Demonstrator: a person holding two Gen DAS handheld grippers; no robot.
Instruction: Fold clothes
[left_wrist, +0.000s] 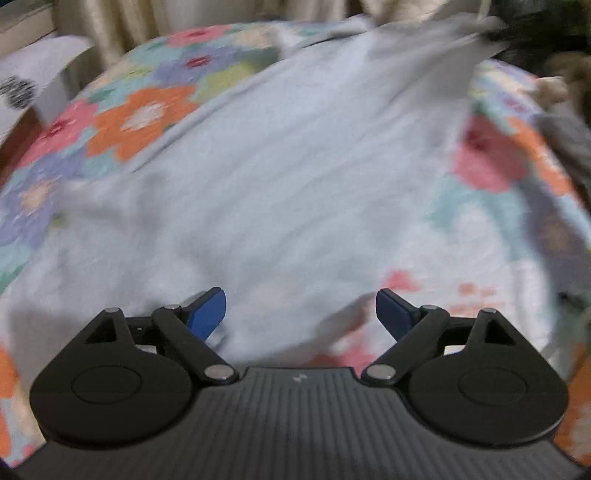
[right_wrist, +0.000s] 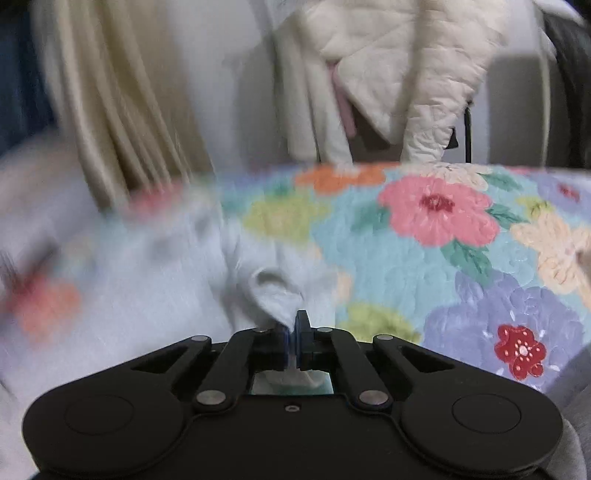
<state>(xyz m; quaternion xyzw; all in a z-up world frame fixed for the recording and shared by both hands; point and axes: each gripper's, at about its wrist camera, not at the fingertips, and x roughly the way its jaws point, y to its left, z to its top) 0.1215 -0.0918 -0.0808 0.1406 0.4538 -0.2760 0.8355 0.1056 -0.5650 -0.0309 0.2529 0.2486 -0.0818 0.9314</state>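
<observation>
A pale grey-blue garment lies spread over a floral quilt. My left gripper is open, its blue fingertips wide apart just above the garment's near edge, holding nothing. My right gripper is shut on a bunched fold of the same garment, which trails off to the left in that view. The far corner of the garment looks lifted in the left wrist view. Both views are blurred by motion.
The floral quilt covers the whole work surface. Beige curtains and a cream quilted jacket hang behind it. A white tag with a black marker shows at far left. Dark clutter sits at the right edge.
</observation>
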